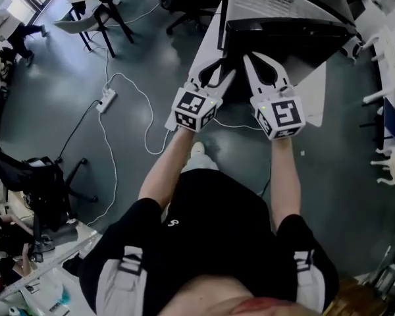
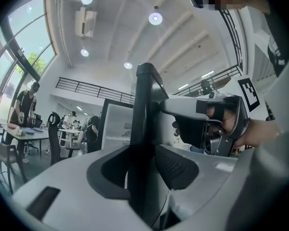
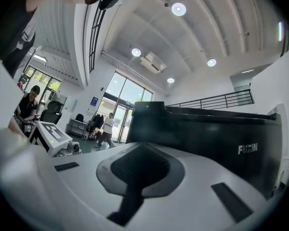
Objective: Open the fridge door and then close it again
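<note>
fridge (image 3: 212,129): black | left gripper (image 1: 227,68), right gripper (image 1: 258,63): white | marker cubes (image 1: 194,108): black-white squares | floor (image 1: 46,78): dark grey

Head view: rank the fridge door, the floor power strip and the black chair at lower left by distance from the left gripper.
1. Fridge door, between the left gripper jaws.
2. Power strip, floor, left.
3. Black chair, far lower left.

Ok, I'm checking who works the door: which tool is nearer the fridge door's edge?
Left. The left tool has the door's edge between its open jaws. The right tool, shut, is off to that edge's right, facing the fridge.
</note>
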{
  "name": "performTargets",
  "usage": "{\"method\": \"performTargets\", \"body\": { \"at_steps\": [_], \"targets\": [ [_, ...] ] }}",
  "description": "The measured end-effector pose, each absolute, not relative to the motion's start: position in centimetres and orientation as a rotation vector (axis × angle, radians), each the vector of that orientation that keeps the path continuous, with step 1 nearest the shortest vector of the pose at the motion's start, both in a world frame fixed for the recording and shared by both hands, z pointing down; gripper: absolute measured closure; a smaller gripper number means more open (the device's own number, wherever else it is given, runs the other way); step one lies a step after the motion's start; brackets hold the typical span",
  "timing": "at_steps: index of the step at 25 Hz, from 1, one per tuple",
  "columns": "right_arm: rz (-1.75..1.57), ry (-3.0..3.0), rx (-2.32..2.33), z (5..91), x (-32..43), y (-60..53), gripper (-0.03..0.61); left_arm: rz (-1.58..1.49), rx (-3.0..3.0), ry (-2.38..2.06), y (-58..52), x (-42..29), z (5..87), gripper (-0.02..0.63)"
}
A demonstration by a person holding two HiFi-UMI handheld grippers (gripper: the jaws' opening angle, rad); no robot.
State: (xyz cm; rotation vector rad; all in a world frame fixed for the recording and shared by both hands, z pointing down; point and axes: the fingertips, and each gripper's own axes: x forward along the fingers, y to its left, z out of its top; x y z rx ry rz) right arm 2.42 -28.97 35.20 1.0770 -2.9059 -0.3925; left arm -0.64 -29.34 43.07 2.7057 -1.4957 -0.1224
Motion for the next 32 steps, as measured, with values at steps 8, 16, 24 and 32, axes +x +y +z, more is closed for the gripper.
{"method": "performTargets", "body": {
  "at_steps": [8, 16, 24, 32],
  "targets": [
    [-0.364, -2.844, 1.240, 35.3, -2.0, -38.1, 0.584, -0.085, 2.760, -1.331, -39.2, -5.0, 42.9, 0.460],
    [-0.312, -2.674, 1.381, 36.0, -2.2, -45.7, 0.584, -0.092, 2.731, -1.307, -47.2, -6.2, 43.0, 0.476],
    [-0.288, -2.599, 1.426, 36.9, -1.0, -49.2, 0.584, -0.135, 2.727, -1.258, -51.1, -5.7, 42.8, 0.492],
    [-0.244, -2.615, 1.459, 37.3, -0.9, -49.7, 0.584, -0.140, 2.676, -1.284, -51.2, -6.2, 42.9, 0.501]
  ]
}}
